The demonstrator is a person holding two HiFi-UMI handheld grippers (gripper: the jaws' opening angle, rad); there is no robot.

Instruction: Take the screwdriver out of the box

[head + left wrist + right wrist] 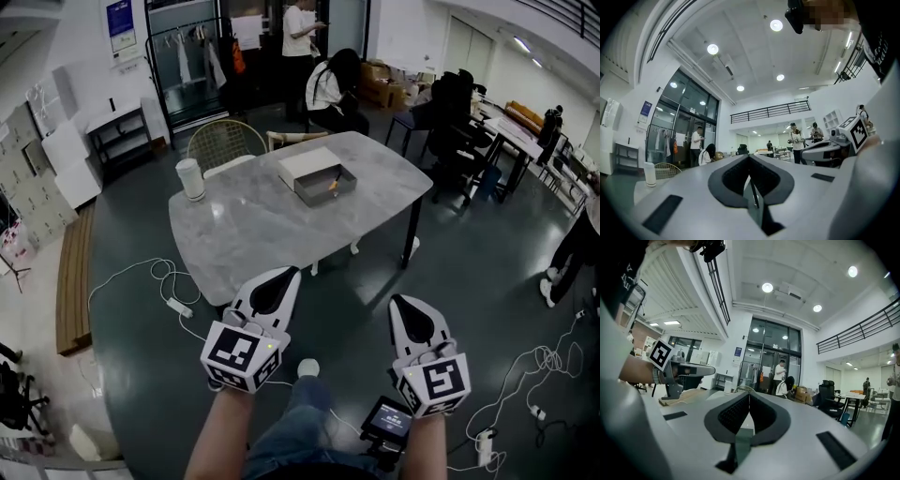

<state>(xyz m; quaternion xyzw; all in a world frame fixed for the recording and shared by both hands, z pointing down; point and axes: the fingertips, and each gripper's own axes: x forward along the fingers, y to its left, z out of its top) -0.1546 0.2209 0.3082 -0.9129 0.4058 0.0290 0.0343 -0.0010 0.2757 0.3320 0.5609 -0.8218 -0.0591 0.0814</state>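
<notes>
**Both grippers shut and empty, well short of the box**

The left gripper [284,275] is shut. In its own view the two dark pads meet along one line from tip to base, and nothing is between them. The right gripper [402,303] is shut as well, with its pads pressed together at the tip and nothing caught there. Neither gripper touches anything. In the head view both are held out level over the dark floor [469,281], side by side and apart from each other, with their tips pointing toward the table [244,230]. The left tip is near the table's front edge, and the right one is lower in the picture, over bare floor.

The screwdriver [334,184] lies inside the box [317,195]. Only its orange handle can be made out, near the box's right side. The box is an open grey tray on the far half of the table, well apart from both grippers. A flat white lid [306,162] lies against its far-left side.

A white cylinder [190,178] stands upright at the table's left corner, and a wire chair [225,142] is just behind it. A white cable [167,281] loops across the floor to the left of the left gripper.
</notes>
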